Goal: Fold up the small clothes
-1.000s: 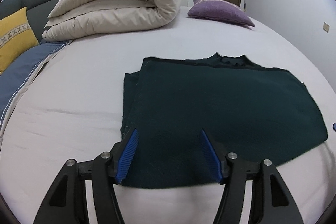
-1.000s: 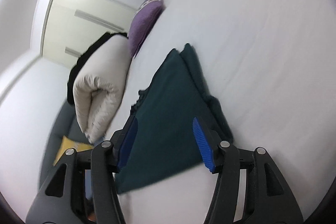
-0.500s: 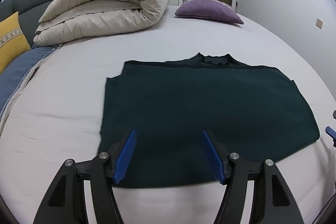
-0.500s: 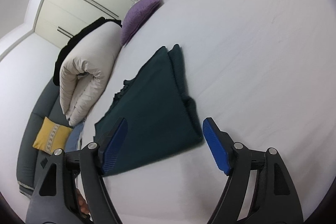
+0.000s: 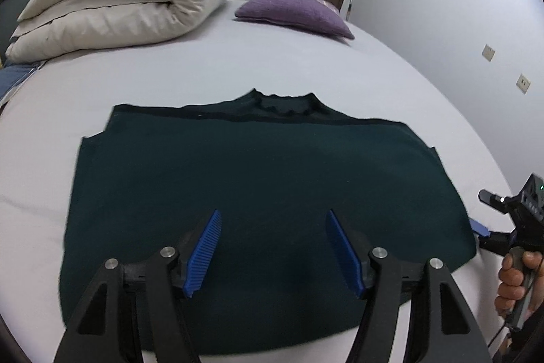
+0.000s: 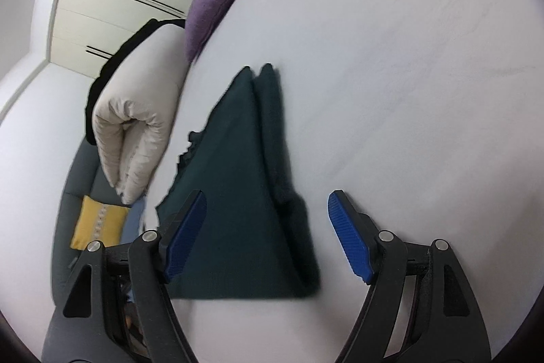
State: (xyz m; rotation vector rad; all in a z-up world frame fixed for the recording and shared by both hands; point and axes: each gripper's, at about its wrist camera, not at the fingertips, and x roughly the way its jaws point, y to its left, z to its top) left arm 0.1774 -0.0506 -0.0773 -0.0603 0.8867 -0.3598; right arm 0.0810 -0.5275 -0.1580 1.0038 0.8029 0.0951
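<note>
Dark green garment (image 5: pixel 265 186) lies flat on the bed (image 5: pixel 204 70), already folded at least once, collar at the far edge; left gripper (image 5: pixel 272 247) hovers over its near hem, jaws wide and empty, and right gripper (image 6: pixel 265 237) stands spread and empty at the right edge. Risk, as I judge it: a pinch catching only the top layer would drag the stack askew. Only the right wrist view shows the doubled layers along that edge; only the left shows the full outline and the collar.

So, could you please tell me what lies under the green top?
The green top lies flat on the bed sheet. Folded layers show at its edge; anything beneath is covered.
</note>
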